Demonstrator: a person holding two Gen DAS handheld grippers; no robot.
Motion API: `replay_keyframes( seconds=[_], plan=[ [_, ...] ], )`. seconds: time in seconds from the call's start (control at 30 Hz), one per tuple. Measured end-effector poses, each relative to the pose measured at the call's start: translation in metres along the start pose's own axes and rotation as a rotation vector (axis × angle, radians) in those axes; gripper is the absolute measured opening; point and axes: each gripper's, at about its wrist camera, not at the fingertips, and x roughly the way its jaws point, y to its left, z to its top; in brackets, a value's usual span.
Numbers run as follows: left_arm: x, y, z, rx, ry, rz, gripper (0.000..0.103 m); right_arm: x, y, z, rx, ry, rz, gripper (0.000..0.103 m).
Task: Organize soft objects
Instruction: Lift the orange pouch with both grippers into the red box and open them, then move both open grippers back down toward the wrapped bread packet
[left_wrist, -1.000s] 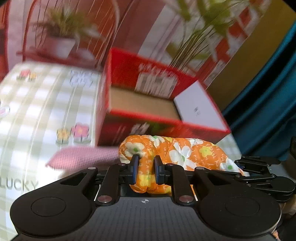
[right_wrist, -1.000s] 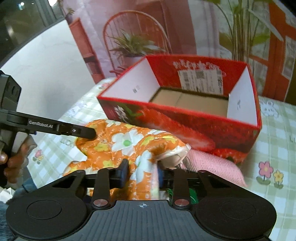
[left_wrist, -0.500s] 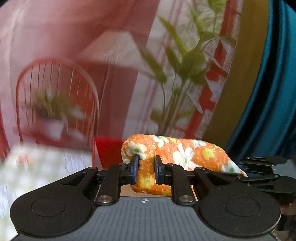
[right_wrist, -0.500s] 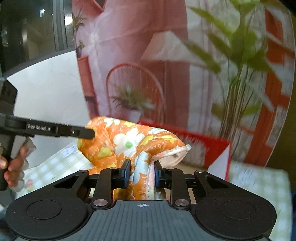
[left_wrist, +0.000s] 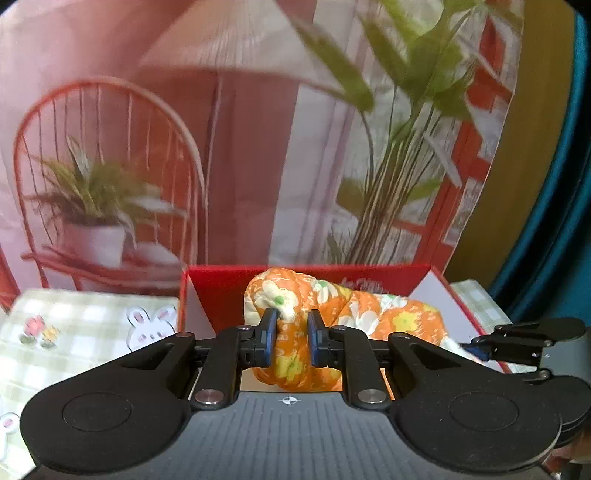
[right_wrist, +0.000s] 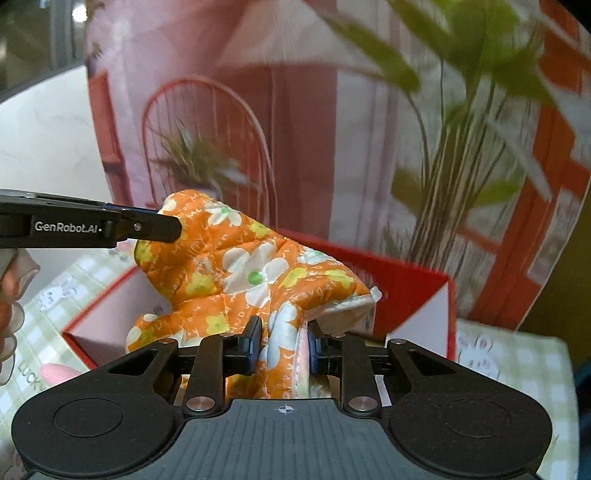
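The worktop (left_wrist: 92, 332) wears a pale green and white checked cloth printed with small flowers, white rabbits and the word LUCKY. A red cardboard box (left_wrist: 221, 284) with white inner walls stands open on it, towards the back. A pink knitted thing (right_wrist: 59, 373) lies on the cloth just beside the box's near left corner, mostly hidden; whether they touch is unclear.

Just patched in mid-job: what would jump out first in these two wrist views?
The orange floral quilted cloth, bunched and held up between both grippers: the left gripper pinches one end, the right gripper the other. Right behind and beneath it sits the open red box on the checked tablecloth, with a pink cloth beside the box.
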Motion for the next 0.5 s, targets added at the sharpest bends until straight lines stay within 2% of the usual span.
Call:
replay_keyframes(
  seconds=[0.23,0.3,0.4,0.47,0.5],
  plan=[
    [0.026,0.003,-0.011,0.011,0.093,-0.034,0.019,0.027,-0.012,-0.018,0.054,0.113,-0.024,0.024],
    [0.028,0.001,-0.013,0.026,0.109,-0.029,0.023,0.029,-0.014,-0.021,0.069,0.126,-0.04,0.031],
    [0.021,0.0,-0.013,0.046,0.108,-0.005,0.038,0.023,-0.012,-0.025,0.081,0.123,-0.089,0.036],
    [0.01,0.001,-0.013,0.049,0.094,-0.005,0.041,0.015,-0.011,-0.027,0.089,0.109,-0.1,0.051],
    [0.005,0.0,-0.013,0.053,0.092,-0.004,0.043,0.011,-0.011,-0.027,0.088,0.096,-0.102,0.054]
  ],
)
